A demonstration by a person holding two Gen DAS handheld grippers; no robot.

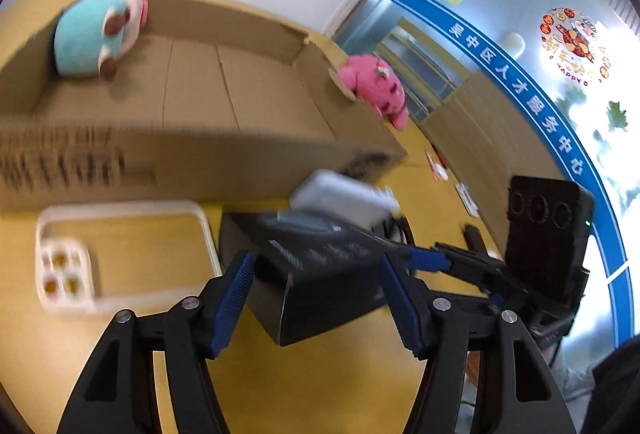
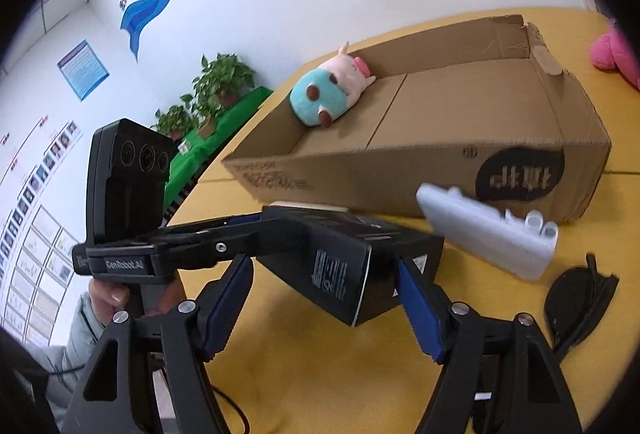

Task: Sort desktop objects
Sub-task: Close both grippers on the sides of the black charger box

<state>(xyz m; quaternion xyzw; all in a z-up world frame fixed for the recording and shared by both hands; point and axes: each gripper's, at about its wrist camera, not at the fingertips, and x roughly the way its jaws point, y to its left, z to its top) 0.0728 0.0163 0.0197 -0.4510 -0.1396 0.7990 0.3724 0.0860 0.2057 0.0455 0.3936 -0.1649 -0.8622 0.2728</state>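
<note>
A black carton (image 1: 320, 274) (image 2: 348, 266) hangs low over the yellow table (image 1: 316, 390) with both grippers on it. My left gripper (image 1: 316, 262) has its blue pads against the carton's two sides. My right gripper (image 2: 324, 266) clamps the carton's near end the same way. The right gripper's finger (image 1: 432, 260) shows beside the carton in the left wrist view, and the left gripper's finger (image 2: 256, 230) runs along it in the right wrist view. A white plug-like block (image 1: 344, 198) (image 2: 484, 234), blurred, slants against the carton's far top edge.
A long open cardboard box (image 1: 224, 90) (image 2: 460, 114) lies behind, with a teal plush (image 1: 96, 38) (image 2: 320, 98) inside and a pink plush (image 1: 376, 86) (image 2: 616, 50) at its end. A white phone case (image 1: 120, 208) lies left; black sunglasses (image 2: 576, 298) lie right.
</note>
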